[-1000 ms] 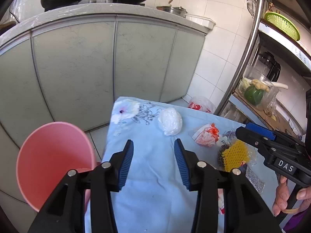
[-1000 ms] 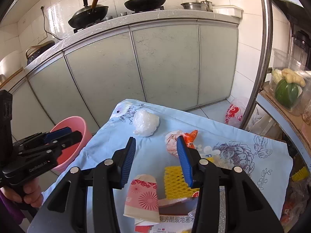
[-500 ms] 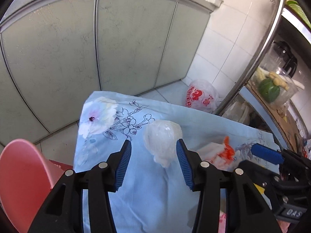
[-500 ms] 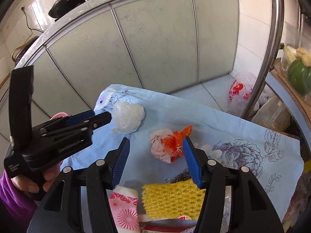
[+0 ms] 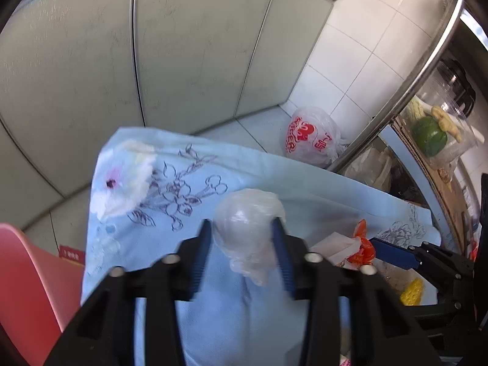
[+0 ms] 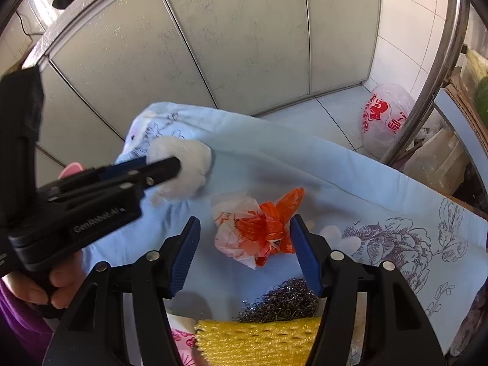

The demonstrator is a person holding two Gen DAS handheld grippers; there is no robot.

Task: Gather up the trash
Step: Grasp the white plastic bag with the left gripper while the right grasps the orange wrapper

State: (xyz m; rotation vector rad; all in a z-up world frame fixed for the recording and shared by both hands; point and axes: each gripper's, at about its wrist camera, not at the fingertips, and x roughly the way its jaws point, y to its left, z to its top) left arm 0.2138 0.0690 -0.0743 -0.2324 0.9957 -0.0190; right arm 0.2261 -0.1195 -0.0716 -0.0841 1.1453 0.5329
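On a light blue flowered cloth [image 5: 146, 244] lies a crumpled white plastic wad [image 5: 248, 210]. My left gripper [image 5: 242, 224] is over it. Its jaws are closing, and both blue pads touch the wad's sides. In the right wrist view the same wad [image 6: 192, 164] sits behind the left gripper [image 6: 167, 164]. An orange-and-white plastic bag [image 6: 253, 231] lies between the fingers of my right gripper [image 6: 245, 222]. Those jaws are opening, and the pads stand clear of the bag.
A pink bin [image 5: 27, 289] stands off the cloth's left edge. Steel wool [image 6: 280, 299], yellow foam netting [image 6: 256, 335] and a red-patterned paper cup [image 6: 180, 335] lie near the right gripper. A red-printed bag [image 5: 308, 140] sits on the floor by a metal rack pole [image 5: 396, 97].
Both grippers moved forward and down toward the cloth. The left jaws narrowed onto the white wad. The right jaws widened around the orange-and-white bag.
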